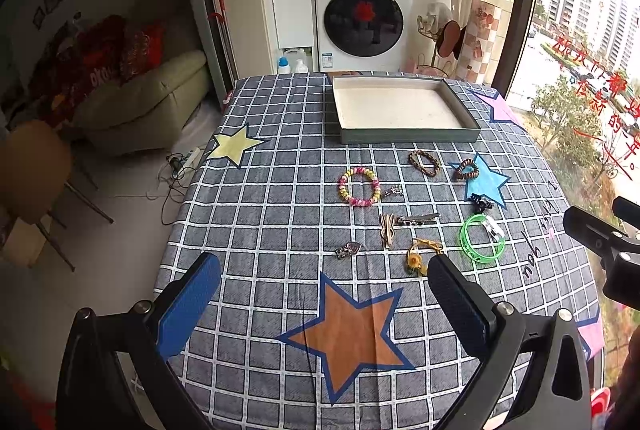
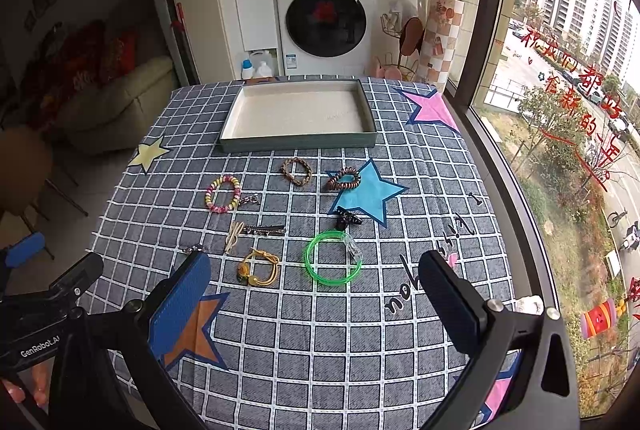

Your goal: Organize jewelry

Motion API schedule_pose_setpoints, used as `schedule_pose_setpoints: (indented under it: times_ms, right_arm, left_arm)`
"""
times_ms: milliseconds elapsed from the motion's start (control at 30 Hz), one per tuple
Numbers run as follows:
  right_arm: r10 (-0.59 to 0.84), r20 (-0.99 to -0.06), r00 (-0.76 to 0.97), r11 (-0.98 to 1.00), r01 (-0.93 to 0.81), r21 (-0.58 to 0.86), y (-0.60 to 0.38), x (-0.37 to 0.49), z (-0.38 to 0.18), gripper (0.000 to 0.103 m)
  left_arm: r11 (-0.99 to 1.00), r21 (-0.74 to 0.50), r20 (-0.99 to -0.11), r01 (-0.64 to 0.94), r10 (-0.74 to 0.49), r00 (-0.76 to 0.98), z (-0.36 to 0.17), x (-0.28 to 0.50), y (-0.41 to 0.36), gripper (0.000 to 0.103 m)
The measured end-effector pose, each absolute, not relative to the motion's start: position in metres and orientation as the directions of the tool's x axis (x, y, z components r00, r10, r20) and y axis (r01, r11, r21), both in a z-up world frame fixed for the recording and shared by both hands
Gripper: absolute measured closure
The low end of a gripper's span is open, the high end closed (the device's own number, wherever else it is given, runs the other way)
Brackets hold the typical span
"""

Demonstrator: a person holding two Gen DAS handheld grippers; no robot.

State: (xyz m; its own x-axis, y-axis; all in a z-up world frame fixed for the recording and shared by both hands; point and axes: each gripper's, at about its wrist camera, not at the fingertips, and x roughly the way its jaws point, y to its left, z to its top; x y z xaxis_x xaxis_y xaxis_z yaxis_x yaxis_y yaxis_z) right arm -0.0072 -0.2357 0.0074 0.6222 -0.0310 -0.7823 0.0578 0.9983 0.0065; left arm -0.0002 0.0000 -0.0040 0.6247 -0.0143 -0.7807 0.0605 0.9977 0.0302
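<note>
Jewelry lies scattered on the worktop (image 2: 280, 330) before the empty tray (image 2: 298, 144). My left gripper (image 1: 324, 282) and right gripper (image 2: 314, 280) hover spread apart; thin flat clips could slip my pinch.

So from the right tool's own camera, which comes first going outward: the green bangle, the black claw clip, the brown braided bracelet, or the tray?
Going out from the right tool, open and empty:
1. Green bangle, just ahead, slightly right.
2. Black claw clip, behind the bangle, by the blue star.
3. Brown braided bracelet, farther, slightly left.
4. Tray, at the table's far end.
</note>
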Motion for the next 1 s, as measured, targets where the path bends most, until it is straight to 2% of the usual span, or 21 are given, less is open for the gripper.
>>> schedule_pose_setpoints:
  times_ms: [1000]
  right_arm:
    - [-0.032,-0.791,0.611,0.998,0.057,0.004,-0.2320,-0.0068,0.0006,0.000]
  left_arm:
    - [0.997,0.031,-0.786,0.064,-0.015,0.618,-0.0060,0.0004,0.0003,0.000]
